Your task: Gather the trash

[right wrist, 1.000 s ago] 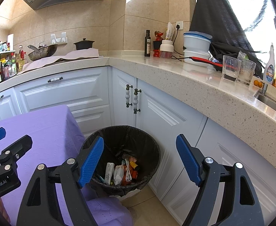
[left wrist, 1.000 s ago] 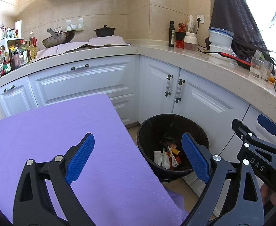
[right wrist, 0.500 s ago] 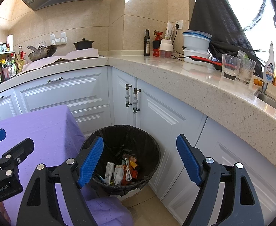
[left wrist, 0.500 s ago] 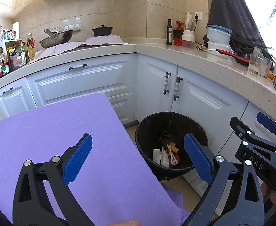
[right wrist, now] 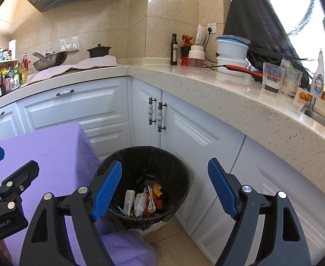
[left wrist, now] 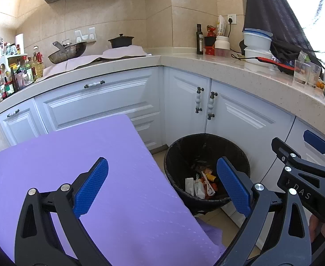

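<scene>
- Trash (right wrist: 143,201) lies in a small heap at the bottom of a round bin (right wrist: 180,170) lined with a crinkled black bag: white packets, red and orange wrappers, and a small dark-capped yellow item, all overlapping.
- The bin stands on the beige tiled floor in the corner where two runs of white cabinets (right wrist: 80,108) meet, just beside the hanging edge of a purple cloth (left wrist: 73,155).
- Left hand-held gripper (left wrist: 162,190) is wide open and holds nothing; one blue pad hovers over the cloth-covered surface, the other over the near rim of the bin.
- Right hand-held gripper (right wrist: 164,190) is likewise spread wide and empty, its two blue pads framing the bin's mouth from above without touching it.
- Both have black skeletal arms with silver rivets and ribbed blue pads.
- The cloth has a faint embossed dot pattern and drapes in soft folds at the corner.
- Speckled stone counter (right wrist: 240,102) above the cabinets carries two clear glasses (right wrist: 272,77), stacked white tubs and a dark bottle; cabinet doors are panelled with white-and-dark handles.
</scene>
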A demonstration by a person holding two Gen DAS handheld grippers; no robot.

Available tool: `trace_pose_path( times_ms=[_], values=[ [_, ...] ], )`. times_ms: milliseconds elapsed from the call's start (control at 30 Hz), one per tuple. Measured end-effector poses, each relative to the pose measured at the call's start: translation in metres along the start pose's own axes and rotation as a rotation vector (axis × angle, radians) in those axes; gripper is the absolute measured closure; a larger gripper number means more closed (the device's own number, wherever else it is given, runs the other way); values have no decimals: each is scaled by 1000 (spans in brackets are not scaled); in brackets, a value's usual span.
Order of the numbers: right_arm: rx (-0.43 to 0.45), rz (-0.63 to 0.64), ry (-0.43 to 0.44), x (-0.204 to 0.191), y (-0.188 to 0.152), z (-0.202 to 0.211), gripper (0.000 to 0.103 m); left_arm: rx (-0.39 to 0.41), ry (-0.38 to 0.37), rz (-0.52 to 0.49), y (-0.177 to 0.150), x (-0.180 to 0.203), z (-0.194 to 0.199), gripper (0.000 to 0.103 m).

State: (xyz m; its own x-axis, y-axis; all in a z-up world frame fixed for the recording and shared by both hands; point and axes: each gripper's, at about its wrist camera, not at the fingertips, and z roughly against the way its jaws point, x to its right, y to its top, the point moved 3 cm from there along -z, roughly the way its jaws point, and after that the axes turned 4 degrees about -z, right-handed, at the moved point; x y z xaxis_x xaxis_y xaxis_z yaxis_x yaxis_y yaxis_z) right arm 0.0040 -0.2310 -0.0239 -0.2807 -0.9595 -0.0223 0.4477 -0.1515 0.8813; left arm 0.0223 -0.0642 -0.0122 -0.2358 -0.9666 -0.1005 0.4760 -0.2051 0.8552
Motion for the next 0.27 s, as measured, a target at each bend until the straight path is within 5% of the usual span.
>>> trace_pose_path(
  times_ms=[267],
  values=[
    [-4, 17, 29, -15, 2, -4, 25, -41, 47, 49, -4, -30, -8, 7]
  ],
)
